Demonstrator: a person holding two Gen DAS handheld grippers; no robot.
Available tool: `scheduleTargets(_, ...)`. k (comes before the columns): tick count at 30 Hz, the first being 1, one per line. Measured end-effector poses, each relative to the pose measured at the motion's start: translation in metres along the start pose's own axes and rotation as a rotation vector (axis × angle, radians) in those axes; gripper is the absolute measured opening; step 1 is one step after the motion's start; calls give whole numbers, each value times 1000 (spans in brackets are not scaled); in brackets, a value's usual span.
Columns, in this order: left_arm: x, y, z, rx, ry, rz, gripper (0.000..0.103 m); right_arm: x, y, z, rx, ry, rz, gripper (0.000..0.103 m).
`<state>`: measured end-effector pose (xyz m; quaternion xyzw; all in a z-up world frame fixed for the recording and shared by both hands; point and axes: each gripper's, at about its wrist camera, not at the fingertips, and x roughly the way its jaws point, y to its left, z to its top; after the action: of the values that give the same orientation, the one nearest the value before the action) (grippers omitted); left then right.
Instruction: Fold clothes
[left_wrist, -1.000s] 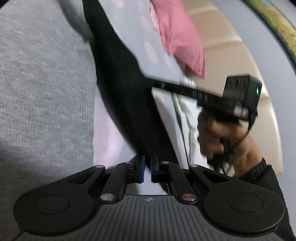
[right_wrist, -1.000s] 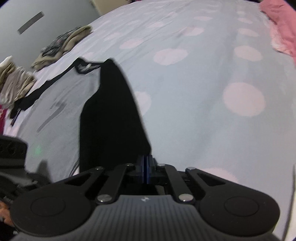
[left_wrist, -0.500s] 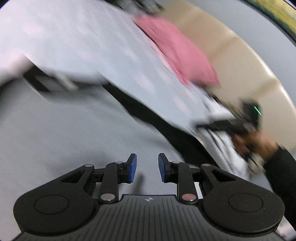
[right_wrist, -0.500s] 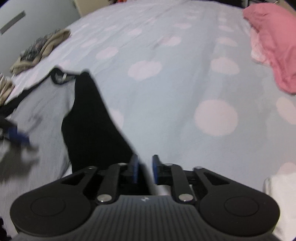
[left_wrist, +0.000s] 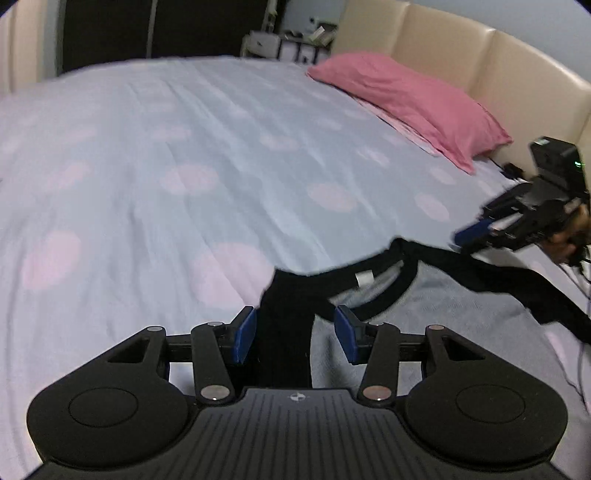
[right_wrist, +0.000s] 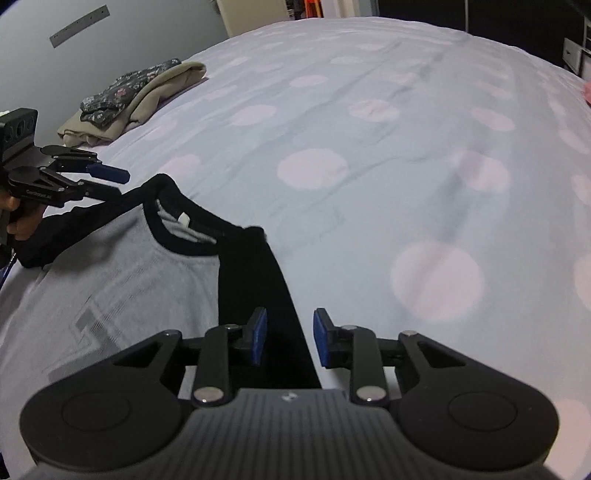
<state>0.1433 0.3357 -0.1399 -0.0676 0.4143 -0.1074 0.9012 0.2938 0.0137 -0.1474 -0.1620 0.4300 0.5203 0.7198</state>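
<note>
The left gripper (left_wrist: 294, 334) is spread wide, holding nothing, with a black sleeve (left_wrist: 284, 332) lying between its fingers. The right gripper (right_wrist: 285, 339) is likewise released, astride the other black sleeve (right_wrist: 255, 288). The shirt (right_wrist: 122, 277), grey with a black collar (right_wrist: 184, 243), lies flat, front up, on the dotted bedsheet (right_wrist: 369, 129). A pink pillow (left_wrist: 406, 99) and a pile of clothes (right_wrist: 129, 96) sit well apart. The spreading step looks finished; next, each gripper probably needs to pinch a sleeve and fold it inward.

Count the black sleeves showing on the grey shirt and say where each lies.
2: one sleeve runs between the open right gripper fingers; the other sleeve stretches beside the open left gripper.
</note>
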Motion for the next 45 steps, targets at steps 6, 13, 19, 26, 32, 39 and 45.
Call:
scheduleTargets(6,14,19,1,-44,93,-85,2,16,2,2,-22,36,32,2)
scheduleTargets(13,21,22,22,-33,120,-78,0,7,-8,8,24,-30,12,2)
scheduleTargets(19,28,30,31,-102,53,-35,0,-2,-12,16,38,-111,-58,2)
scheduleTargets(26,35,31,23,-124,81,-22,7,23,-8,9,35,-19,-108,3)
scheduleTargets(32,17,43,32,-118,75,127,17,1,-7,8,72,-85,-117,13)
scheduleTargets(39,-51,39,23,-132,-18,207,17,-49,39,0,-9,-142,-94,23)
scheduleTargets(45,-120,-34,-40,45,60,226,28,-125,114,-39,-99,-149,-73,35)
